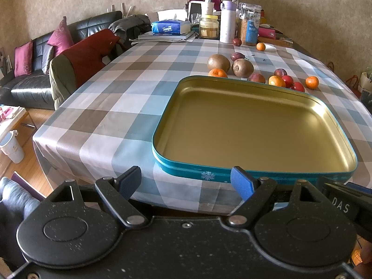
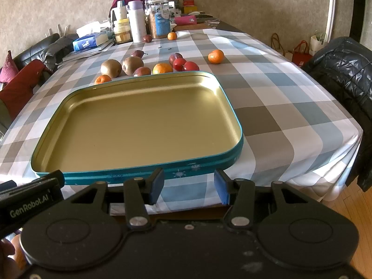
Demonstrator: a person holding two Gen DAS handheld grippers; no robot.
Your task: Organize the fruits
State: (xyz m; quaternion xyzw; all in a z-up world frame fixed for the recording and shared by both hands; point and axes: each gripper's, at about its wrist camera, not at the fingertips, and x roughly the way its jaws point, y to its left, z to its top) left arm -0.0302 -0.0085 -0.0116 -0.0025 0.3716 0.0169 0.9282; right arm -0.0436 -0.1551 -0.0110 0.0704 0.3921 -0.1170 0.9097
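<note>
The left hand-held gripper (image 1: 186,182) sits low at the near edge of the tabletop (image 1: 111,107), its matte black linkages ending in ribbed blue pads (image 1: 241,181) spread wide apart with nothing between them. The right hand-held gripper (image 2: 188,187) is level with it, its blue pads also apart and empty, though by a narrower gap. Each tool's black body shows at the edge of the other's view.

Just beyond both grippers lies a shallow rectangular metal tin (image 2: 204,169) with rounded corners, teal outside with white snowflake prints, smooth dull gold inside, holding nothing. It rests flat on a glossy checked cloth of grey, white and pale blue squares.

The fruit lies loose on the cloth behind the tin's far rim: two fuzzy brown kiwis (image 2: 122,66) side by side, a small mandarin (image 2: 103,79) near the rim's left corner, a larger orange (image 2: 162,68), two shiny red fruits (image 2: 184,65) touching, several dark plums (image 2: 141,71), and one mandarin (image 2: 216,56) apart to the right. Another plum (image 2: 147,38) and mandarin (image 2: 172,36) sit further back by the clutter.

That clutter at the far end includes a white flask with a lilac lid (image 2: 137,21), a clear clip-top jar (image 2: 160,16), a yellow-lidded jar (image 2: 122,31) and a blue tissue pack (image 2: 87,43). A dark puffy jacket (image 2: 344,88) hangs at the right edge; a black leather sofa (image 1: 34,69) with magenta cushions stands to the left.
</note>
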